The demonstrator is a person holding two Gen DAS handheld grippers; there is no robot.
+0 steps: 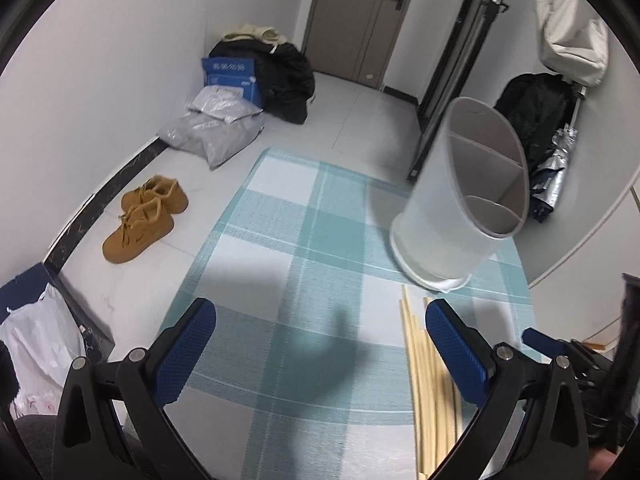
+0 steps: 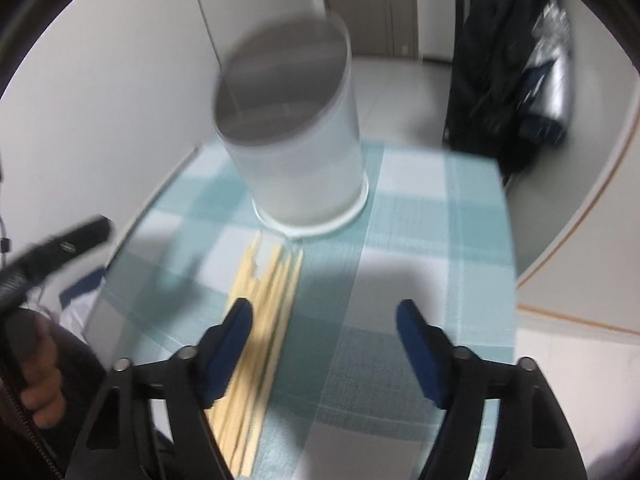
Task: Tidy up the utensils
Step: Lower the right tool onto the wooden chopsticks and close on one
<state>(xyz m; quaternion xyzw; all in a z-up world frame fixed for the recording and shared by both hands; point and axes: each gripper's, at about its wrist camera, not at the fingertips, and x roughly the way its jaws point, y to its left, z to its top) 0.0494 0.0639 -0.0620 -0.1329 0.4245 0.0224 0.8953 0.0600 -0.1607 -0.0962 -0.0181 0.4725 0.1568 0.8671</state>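
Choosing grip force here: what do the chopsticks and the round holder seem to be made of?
Chopsticks: probably bamboo or light wood, pale yellow, matte, unpainted. Holder: likely frosted plastic, its wall translucent white and smooth, with grey dividers inside; coated metal can't be ruled out.

The utensil holder looks like frosted, matt translucent plastic with smooth grey dividers inside. The chopsticks are pale bare wood. A woven checked cloth covers the worktop. The left gripper's pads are blue textured rubber on matt black plastic.
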